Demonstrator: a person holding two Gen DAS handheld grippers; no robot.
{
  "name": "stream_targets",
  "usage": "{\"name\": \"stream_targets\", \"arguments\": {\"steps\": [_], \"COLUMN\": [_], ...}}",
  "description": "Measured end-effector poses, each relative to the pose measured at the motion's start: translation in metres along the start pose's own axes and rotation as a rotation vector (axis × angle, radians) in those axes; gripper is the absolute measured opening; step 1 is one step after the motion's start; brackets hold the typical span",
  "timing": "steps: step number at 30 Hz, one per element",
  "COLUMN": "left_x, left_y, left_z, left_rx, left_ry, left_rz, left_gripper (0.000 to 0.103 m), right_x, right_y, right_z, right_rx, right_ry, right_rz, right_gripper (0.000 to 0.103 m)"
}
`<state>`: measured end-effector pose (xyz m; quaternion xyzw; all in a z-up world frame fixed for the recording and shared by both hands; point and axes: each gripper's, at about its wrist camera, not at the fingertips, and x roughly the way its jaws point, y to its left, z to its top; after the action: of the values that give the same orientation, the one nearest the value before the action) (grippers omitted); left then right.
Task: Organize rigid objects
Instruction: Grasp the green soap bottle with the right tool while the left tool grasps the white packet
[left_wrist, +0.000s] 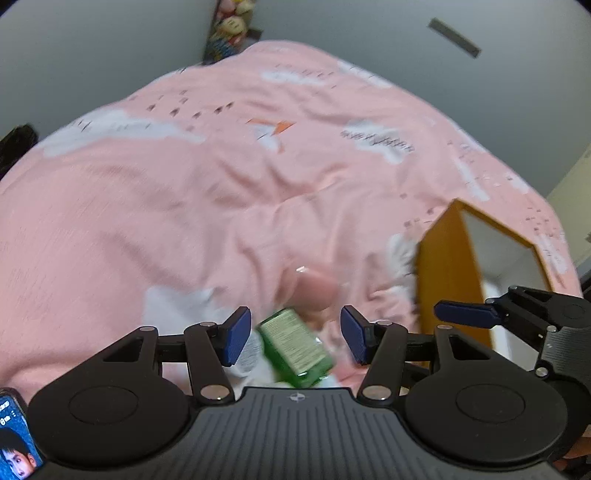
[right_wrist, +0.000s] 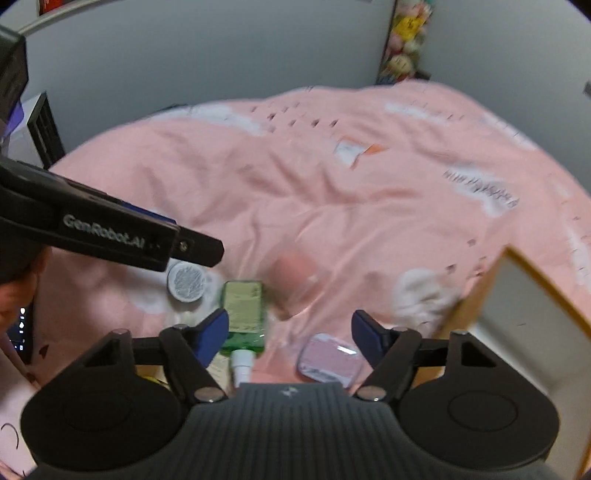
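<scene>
On the bed: we are seeing a green bottle (right_wrist: 243, 315) lying on the pink sheet (right_wrist: 332, 206)
Left gripper (left_wrist: 291, 338): released
Right gripper (right_wrist: 290, 338): released

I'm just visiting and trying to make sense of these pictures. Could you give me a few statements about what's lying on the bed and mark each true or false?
1. The green bottle lies on its side on the pink bedsheet. True.
2. The left gripper is clamped on the green bottle. False: its jaws stand apart, untouching.
3. A round white tin lies beside the bottle. True.
4. The orange box is closed. False: it is open.
</scene>
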<state>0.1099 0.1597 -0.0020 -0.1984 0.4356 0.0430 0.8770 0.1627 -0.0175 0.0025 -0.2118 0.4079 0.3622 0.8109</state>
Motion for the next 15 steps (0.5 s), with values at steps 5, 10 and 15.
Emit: {"name": "stream_targets", "arguments": {"steps": [5,10,15], "left_x": [0.018,0.031,0.033], "left_y": [0.013,0.016,0.011], "left_z": [-0.007,-0.014,-0.020], "left_rx": [-0.023,-0.032,-0.021], "left_ry": [0.035,0.079,0.104], "left_rz": [0.090,0.080,0.066], "left_gripper": [0.065,0.065,0.065], "right_x": [0.041,0.068,0.091], "right_y": [0.006,0.008,0.011], "right_z": [0.002,-0.001,-0.003], "right_rx": [0.046,0.100,0.137], "right_ry": [0.078,0.118,0.152], "right_rz": [0.047,0.084,0.115], "right_gripper": [0.063,0.063,0.062]}}
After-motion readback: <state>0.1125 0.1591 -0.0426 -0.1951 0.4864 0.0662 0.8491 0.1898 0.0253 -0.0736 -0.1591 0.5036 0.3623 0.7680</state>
